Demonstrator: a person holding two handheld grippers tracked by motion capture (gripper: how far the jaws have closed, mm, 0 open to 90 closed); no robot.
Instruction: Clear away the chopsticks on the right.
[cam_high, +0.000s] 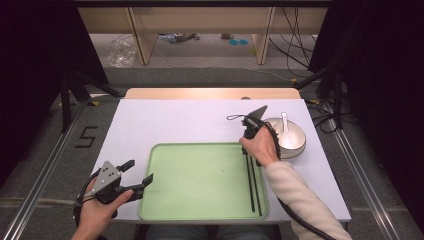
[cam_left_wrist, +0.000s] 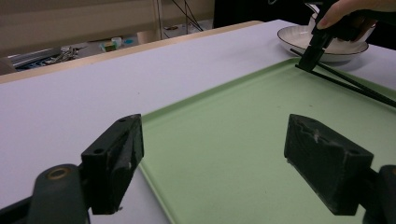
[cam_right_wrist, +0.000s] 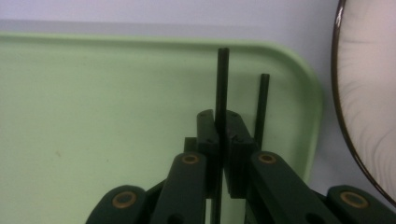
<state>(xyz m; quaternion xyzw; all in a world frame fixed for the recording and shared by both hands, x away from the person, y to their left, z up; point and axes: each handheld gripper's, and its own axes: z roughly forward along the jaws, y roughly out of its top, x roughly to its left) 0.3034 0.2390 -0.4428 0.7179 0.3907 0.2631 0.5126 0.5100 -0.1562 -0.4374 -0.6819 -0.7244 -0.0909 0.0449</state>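
While the left hand-held gripper (cam_high: 136, 173) hovers wide open, the right hand-held gripper (cam_right_wrist: 220, 128) pinches one chopstick (cam_right_wrist: 222, 79) over the tray (cam_high: 200, 212).

A white tabletop (cam_high: 170, 120) sits in the middle. Behind it, wooden furniture legs (cam_high: 141, 37) stand on the floor. Black cables (cam_high: 295, 35) hang there. A number 5 (cam_high: 86, 136) marks the floor.
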